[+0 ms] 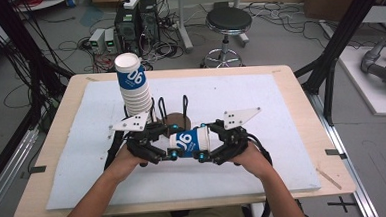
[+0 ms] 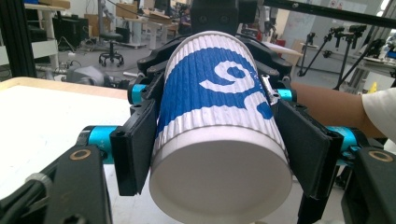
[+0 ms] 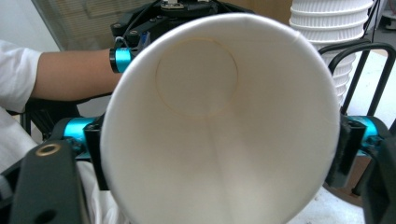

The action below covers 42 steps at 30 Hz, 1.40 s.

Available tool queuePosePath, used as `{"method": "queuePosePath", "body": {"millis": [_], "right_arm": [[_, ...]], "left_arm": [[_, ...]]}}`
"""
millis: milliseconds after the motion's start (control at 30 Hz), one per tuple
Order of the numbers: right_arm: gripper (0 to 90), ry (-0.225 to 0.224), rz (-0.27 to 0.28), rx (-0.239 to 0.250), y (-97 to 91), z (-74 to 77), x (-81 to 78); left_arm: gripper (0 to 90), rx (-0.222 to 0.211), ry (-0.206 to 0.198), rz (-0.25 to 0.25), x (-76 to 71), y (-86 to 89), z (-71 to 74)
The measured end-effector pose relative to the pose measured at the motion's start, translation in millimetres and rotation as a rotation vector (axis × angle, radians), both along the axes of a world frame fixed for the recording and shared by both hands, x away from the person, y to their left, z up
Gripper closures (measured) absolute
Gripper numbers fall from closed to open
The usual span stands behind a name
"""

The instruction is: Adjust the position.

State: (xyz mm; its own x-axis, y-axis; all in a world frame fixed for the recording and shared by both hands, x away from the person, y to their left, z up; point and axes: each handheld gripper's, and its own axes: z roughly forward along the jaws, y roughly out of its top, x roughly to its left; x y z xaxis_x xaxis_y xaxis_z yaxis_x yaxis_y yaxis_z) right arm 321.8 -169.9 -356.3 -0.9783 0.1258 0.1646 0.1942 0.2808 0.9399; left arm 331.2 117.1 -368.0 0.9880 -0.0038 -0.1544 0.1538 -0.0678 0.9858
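Observation:
A white paper cup (image 1: 187, 139) with a blue ribbed sleeve lies on its side just above the white mat, held between both grippers. My left gripper (image 1: 174, 141) is shut on its base end. In the left gripper view the cup's closed bottom (image 2: 219, 182) faces the camera, and the black pads (image 2: 135, 149) press on both sides of it. My right gripper (image 1: 206, 141) is shut on the rim end. The cup's open mouth (image 3: 210, 140) faces the right gripper view, with the jaws on either side of the rim.
A tall stack of matching cups (image 1: 132, 84) stands on the mat (image 1: 282, 134) behind the left gripper. A black wire holder on a brown base (image 1: 174, 118) sits just behind the held cup. A stool (image 1: 228, 21) and computer cases (image 1: 136, 21) stand on the floor beyond the table.

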Motion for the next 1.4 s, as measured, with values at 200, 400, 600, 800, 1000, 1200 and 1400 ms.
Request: {"method": "queuePosePath", "body": {"millis": [200,400,600,800,1000,1200,1400], "right_arm": [[24.1,0.002,0.007,-0.054,1.7,0.8,0.2],[24.4,-0.005,-0.006,-0.108,3.7,1.6,0.3],[24.3,-0.06,-0.077,-0.218,2.6,6.6,0.0],[24.3,-0.059,-0.127,-0.277,-7.3,13.8,4.6],[24.2,-0.05,-0.157,-0.391,-16.6,24.9,14.3],[23.7,-0.029,-0.176,-0.516,-23.8,36.9,25.5],[23.2,-0.021,-0.194,-0.61,-27.1,42.8,33.7]], "left_arm": [[32.0,0.045,-0.002,-0.009,1.1,0.4,-3.0],[25.6,0.101,-0.008,0.047,0.2,-1.4,-4.0],[18.5,0.159,-0.001,0.124,2.1,7.0,-4.3],[17.7,0.206,0.006,0.224,-1.6,26.8,-11.4],[17.7,0.233,-0.033,0.339,-9.9,48.1,-14.6],[17.7,0.23,-0.011,0.405,-6.8,61.1,-22.0],[17.8,0.201,-0.004,0.421,-5.2,66.7,-22.3]]}}
